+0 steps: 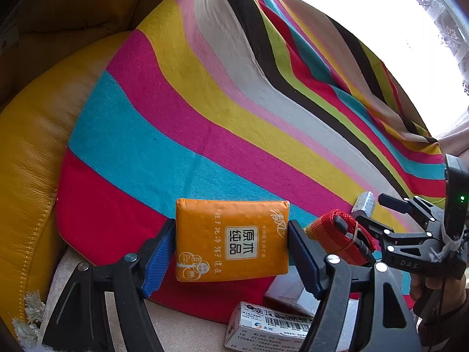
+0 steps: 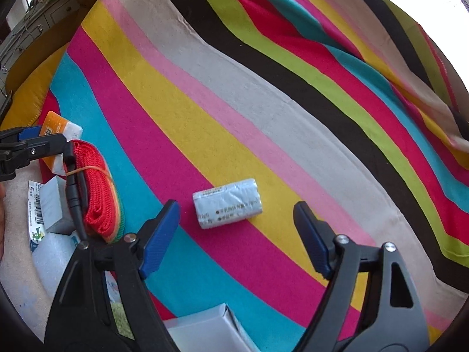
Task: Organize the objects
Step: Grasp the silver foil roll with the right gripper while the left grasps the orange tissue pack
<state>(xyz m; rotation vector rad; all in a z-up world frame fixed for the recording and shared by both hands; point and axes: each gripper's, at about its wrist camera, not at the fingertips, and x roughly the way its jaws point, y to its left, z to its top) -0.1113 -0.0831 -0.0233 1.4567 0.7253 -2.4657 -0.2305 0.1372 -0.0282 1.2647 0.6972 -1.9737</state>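
1. Low in the left wrist frame, your left gripper (image 1: pixel 231 245) clamps the orange plastic tissue packet (image 1: pixel 231 240); keep that squeeze even.
2. Your right gripper (image 2: pixel 236 234) gapes wide, holding nothing; centre it over the pale blue wrapped roll (image 2: pixel 227 203) mid-frame on the striped blanket (image 2: pixel 263 102) before pinching.

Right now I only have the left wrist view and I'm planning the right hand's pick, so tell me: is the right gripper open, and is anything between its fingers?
Observer: The right gripper is open. A small pale-blue roll lies on the striped blanket just ahead, not gripped.
Operator: Which stripes is it on?
Observer: It straddles the magenta and yellow stripes, lying on its side.
Operator: What else is near that gripper?
Observer: A white box sits under the gripper, at the bottom of the right wrist view.
Operator: And my tissue pack?
Observer: From that side, only a corner of the orange tissue pack shows behind the left gripper.
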